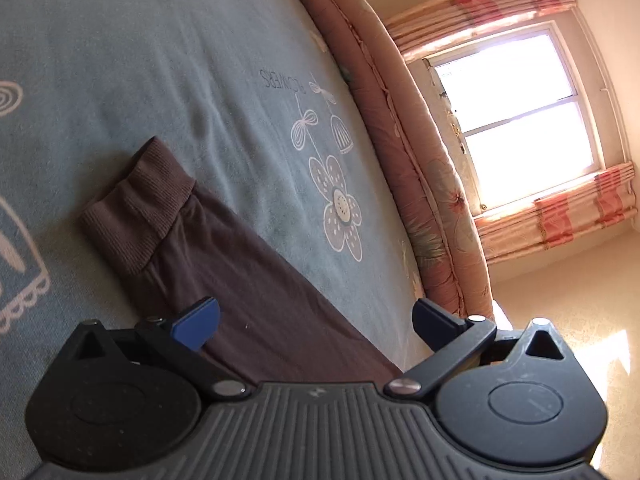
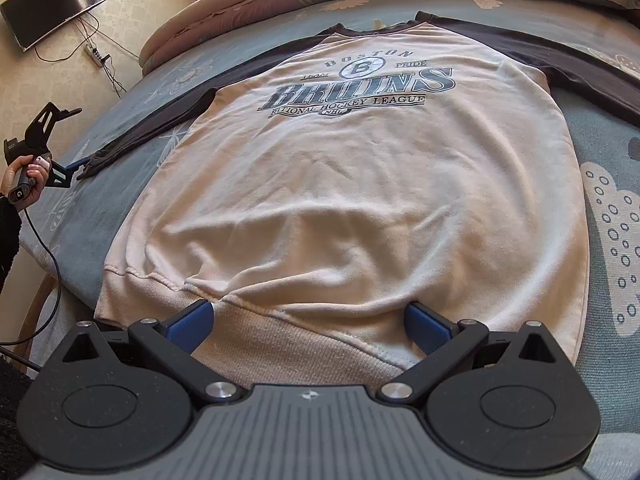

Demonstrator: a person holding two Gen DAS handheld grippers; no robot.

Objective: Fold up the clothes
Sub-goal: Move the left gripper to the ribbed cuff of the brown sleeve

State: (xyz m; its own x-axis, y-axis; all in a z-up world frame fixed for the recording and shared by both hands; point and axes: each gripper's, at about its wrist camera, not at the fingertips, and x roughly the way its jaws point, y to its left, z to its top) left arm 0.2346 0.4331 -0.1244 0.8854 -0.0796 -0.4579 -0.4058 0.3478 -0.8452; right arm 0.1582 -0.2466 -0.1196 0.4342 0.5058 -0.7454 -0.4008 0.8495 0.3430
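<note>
A white Bruins sweatshirt (image 2: pixel 352 184) with dark sleeves lies flat, front up, on the blue bedspread (image 2: pixel 600 152). My right gripper (image 2: pixel 310 326) is open, its blue fingers spread over the ribbed hem (image 2: pixel 288 344). In the left wrist view my left gripper (image 1: pixel 316 324) is open just above the dark left sleeve (image 1: pixel 240 276), behind its ribbed cuff (image 1: pixel 136 208). In the right wrist view the left gripper (image 2: pixel 78 166) shows at the far left, at the tip of that sleeve (image 2: pixel 160 120). The right sleeve (image 2: pixel 560 60) stretches out to the right.
A rolled floral quilt (image 1: pixel 400 132) lies along the bed's far side, below a bright window (image 1: pixel 516 120) with pink curtains. A wall TV (image 2: pixel 52 0) and power strip (image 2: pixel 94 54) are at the left. A cable (image 2: pixel 52 264) hangs from the left hand.
</note>
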